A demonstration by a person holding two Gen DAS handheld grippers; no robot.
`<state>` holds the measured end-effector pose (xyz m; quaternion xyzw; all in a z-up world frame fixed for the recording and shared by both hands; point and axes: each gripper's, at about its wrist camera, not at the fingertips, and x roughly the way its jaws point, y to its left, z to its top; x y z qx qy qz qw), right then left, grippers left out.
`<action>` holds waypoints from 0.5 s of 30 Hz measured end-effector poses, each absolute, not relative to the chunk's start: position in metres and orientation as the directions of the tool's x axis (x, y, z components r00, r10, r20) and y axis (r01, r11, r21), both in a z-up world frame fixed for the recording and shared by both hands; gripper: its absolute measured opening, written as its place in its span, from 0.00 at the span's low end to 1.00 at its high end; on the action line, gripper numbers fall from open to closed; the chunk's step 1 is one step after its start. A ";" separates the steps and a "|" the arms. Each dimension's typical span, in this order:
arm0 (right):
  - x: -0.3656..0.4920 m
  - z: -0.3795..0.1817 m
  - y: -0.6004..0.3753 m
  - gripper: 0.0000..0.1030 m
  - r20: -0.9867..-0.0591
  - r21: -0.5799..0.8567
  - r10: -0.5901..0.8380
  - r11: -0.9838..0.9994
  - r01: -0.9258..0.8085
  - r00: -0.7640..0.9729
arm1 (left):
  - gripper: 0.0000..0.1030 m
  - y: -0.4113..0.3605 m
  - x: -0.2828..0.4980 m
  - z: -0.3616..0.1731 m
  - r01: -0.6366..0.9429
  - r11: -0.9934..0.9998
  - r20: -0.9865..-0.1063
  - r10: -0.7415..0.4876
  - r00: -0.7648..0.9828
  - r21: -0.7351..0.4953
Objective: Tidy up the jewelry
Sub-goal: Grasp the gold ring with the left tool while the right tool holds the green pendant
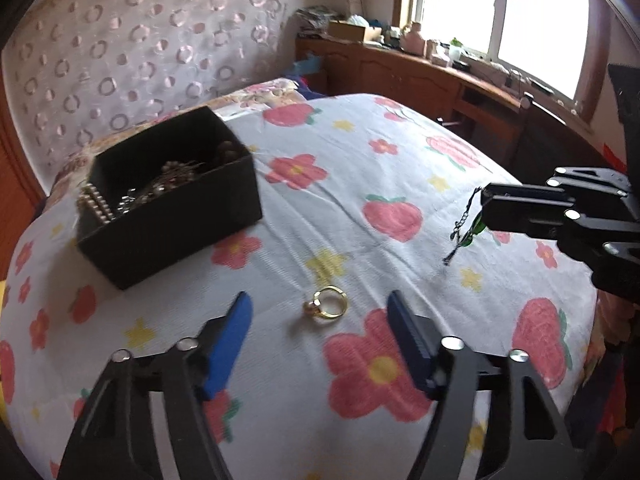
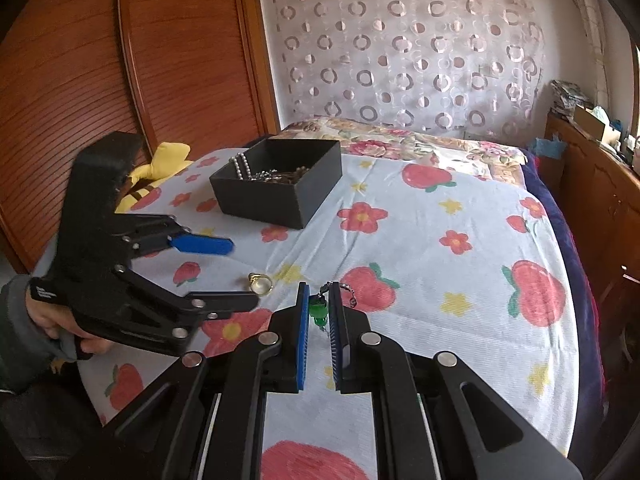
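- Jewelry sits in three spots: a gold ring (image 1: pixel 329 303) loose on the floral bedsheet (image 1: pixel 360 152), a green-bead chain (image 2: pixel 320 311) in the right gripper (image 2: pixel 320 308), and the rest piled in a black box (image 1: pixel 168 216).
- Ring: lies flat on the sheet w/ a small stone or bead on its left side in the left wrist view; it's between the left gripper (image 1: pixel 320 308)'s two blue pads, apart from both.
- Left gripper: jaws partway open, nothing held; pads not touching the ring. In the right wrist view it comes in from the left, held by a hand (image 2: pixel 60 320) w/ a grey sleeve, one blue pad above the ring and the dark finger below.
- Right gripper: jaws narrow, clamped on the chain; green beads show between the pads near the tips, a thin silver chain loops out past the right pad. From the left wrist view the chain dangles below the tips, above the sheet.
- Box: open-top, on the sheet toward the headboard end, well apart from the ring. Holds a pearl strand (image 2: pixel 242 166) draped at its left edge, plus tangled silver chains and darker beads.
- Bkgd: circle-pattern curtain (image 2: pixel 400 52), wooden slatted door (image 2: pixel 120 80), wooden counter under a bright window (image 1: pixel 500 20).
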<state>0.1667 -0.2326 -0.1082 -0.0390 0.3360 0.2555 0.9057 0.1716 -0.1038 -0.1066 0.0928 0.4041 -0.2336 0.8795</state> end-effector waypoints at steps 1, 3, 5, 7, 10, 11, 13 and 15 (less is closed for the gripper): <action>0.167 -0.108 -0.234 0.11 -0.627 0.103 0.437 0.867 -0.488 0.645 | 0.55 -0.106 0.173 -0.108 0.487 0.873 -0.758 -0.332 0.561 -0.022; 0.166 -0.108 -0.237 0.11 -0.626 0.104 0.437 0.868 -0.486 0.646 | 0.54 -0.110 0.174 -0.110 0.486 0.874 -0.762 -0.323 0.561 -0.013; 0.166 -0.108 -0.236 0.11 -0.626 0.105 0.438 0.867 -0.487 0.645 | 0.52 -0.111 0.178 -0.112 0.483 0.876 -0.764 -0.313 0.565 -0.002; 0.166 -0.108 -0.237 0.11 -0.626 0.105 0.439 0.867 -0.488 0.645 | 0.48 -0.112 0.180 -0.115 0.478 0.878 -0.770 -0.298 0.565 0.011; 0.166 -0.108 -0.238 0.11 -0.625 0.105 0.440 0.866 -0.490 0.645 | 0.45 -0.111 0.181 -0.115 0.478 0.878 -0.767 -0.299 0.568 0.011; 0.166 -0.108 -0.238 0.11 -0.625 0.105 0.440 0.866 -0.489 0.645 | 0.42 -0.111 0.182 -0.115 0.477 0.879 -0.767 -0.297 0.569 0.013; 0.166 -0.108 -0.238 0.11 -0.625 0.105 0.439 0.867 -0.488 0.646 | 0.31 -0.110 0.181 -0.115 0.482 0.876 -0.764 -0.304 0.568 0.009; 0.165 -0.108 -0.237 0.11 -0.625 0.106 0.440 0.866 -0.489 0.645 | 0.23 -0.110 0.178 -0.114 0.490 0.872 -0.763 -0.308 0.568 0.012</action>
